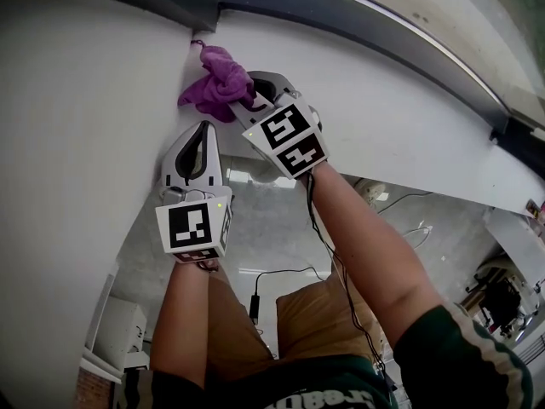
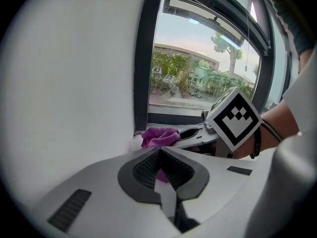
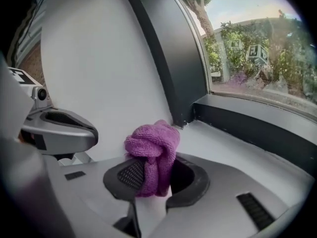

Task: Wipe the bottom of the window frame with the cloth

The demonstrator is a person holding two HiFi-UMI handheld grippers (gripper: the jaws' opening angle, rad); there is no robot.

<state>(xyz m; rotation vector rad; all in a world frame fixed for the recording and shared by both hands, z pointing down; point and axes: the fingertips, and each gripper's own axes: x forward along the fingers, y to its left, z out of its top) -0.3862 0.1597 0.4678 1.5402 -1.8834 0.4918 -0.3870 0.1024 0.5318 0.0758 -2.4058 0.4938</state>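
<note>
A bunched purple cloth [image 1: 217,83] is pressed into the left corner where the white sill [image 1: 383,100] meets the dark window frame [image 1: 358,24]. My right gripper [image 1: 252,94] is shut on the cloth [image 3: 151,150], which bulges up from between its black pads. The frame's dark bottom rail [image 3: 247,128] runs rightwards just behind the cloth. My left gripper [image 1: 203,129] hangs just below and left of the cloth, against the white wall. Its jaws are shut and hold nothing. In the left gripper view the cloth [image 2: 159,136] lies just beyond the left gripper [image 2: 159,152].
A white wall [image 1: 77,143] stands on the left, ending at the frame's upright [image 3: 168,48]. The right gripper's marker cube [image 2: 234,118] sits close to the left gripper's right. On the floor far below lie a black cable with an adapter [image 1: 254,303] and a white cabinet [image 1: 119,331].
</note>
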